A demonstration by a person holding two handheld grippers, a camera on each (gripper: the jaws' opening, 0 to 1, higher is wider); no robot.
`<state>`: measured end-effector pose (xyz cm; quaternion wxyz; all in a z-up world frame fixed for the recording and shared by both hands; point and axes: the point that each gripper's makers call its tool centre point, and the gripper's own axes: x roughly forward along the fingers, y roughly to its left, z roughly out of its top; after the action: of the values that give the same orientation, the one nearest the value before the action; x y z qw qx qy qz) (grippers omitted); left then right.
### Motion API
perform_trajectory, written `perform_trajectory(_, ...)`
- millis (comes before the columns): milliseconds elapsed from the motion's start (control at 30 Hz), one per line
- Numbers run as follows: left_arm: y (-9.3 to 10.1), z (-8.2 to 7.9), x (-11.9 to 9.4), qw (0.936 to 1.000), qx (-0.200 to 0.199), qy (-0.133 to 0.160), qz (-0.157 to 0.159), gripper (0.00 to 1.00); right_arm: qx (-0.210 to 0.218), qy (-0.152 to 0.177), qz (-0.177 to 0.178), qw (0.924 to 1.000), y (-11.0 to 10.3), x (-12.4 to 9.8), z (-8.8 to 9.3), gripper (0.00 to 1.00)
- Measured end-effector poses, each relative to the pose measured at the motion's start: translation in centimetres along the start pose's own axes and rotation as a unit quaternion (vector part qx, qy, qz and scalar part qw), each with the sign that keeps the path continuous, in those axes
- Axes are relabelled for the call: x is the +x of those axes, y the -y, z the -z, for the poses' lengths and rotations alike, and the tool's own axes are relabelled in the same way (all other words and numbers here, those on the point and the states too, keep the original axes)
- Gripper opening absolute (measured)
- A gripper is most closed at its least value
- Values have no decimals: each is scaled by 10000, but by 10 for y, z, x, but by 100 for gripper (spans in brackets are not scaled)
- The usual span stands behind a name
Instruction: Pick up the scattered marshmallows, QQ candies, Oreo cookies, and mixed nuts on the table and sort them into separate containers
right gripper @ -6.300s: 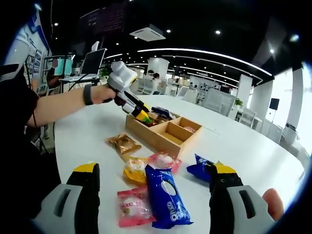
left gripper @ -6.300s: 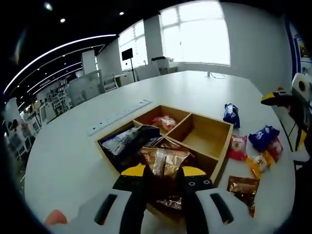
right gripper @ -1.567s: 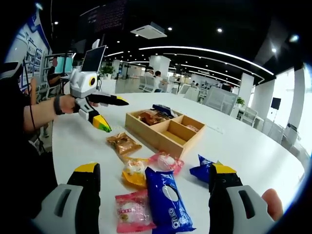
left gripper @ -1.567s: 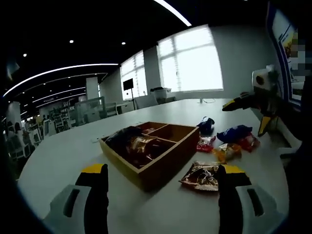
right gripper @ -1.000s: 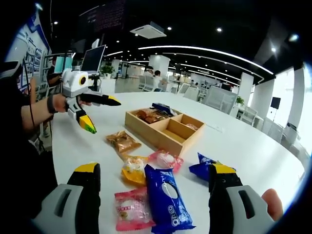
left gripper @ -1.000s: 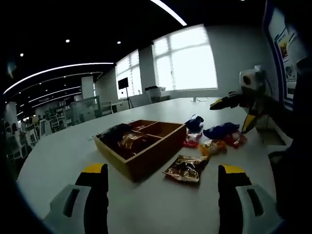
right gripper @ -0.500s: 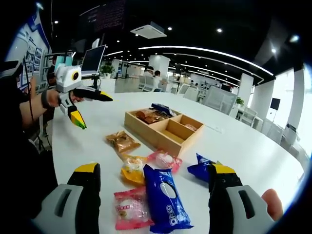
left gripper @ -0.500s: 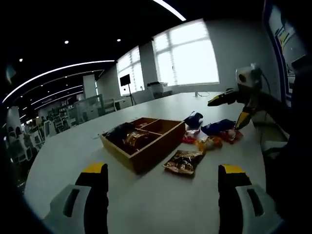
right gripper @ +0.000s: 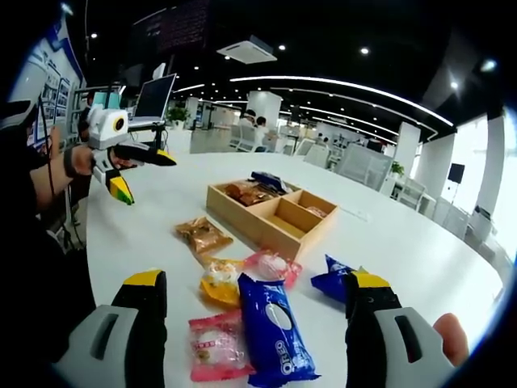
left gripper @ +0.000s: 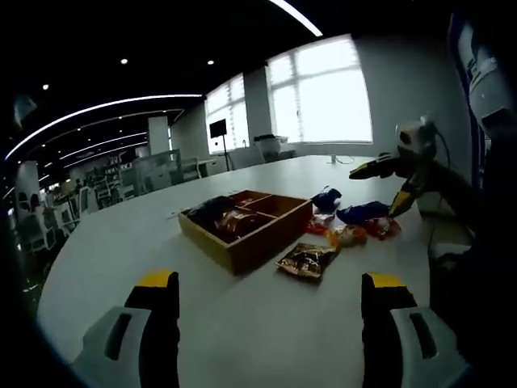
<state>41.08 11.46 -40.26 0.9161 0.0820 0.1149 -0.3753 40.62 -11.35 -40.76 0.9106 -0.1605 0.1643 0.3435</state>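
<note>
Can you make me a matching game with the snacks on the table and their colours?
Things:
1. Oreo pack
2. nut bag
3. candy nearest the camera
4. tray

Colours:
A. pink
B. pale wood
C. blue
D. brown-gold

Pairs: 1-C, 2-D, 3-A, 4-B

wooden box contents blurred, labels illegible
</note>
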Motion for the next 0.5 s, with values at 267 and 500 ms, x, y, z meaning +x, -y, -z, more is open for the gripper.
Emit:
perform_trajectory(267,0,-3,-10,10000,52,36,-45,97,44,-24,-12,10000,-1,0,2,87)
perform_trajectory(500,-4,-1,-14,9999,55,-31,-143,97,57,-34,-34,10000,-3,1,2,87)
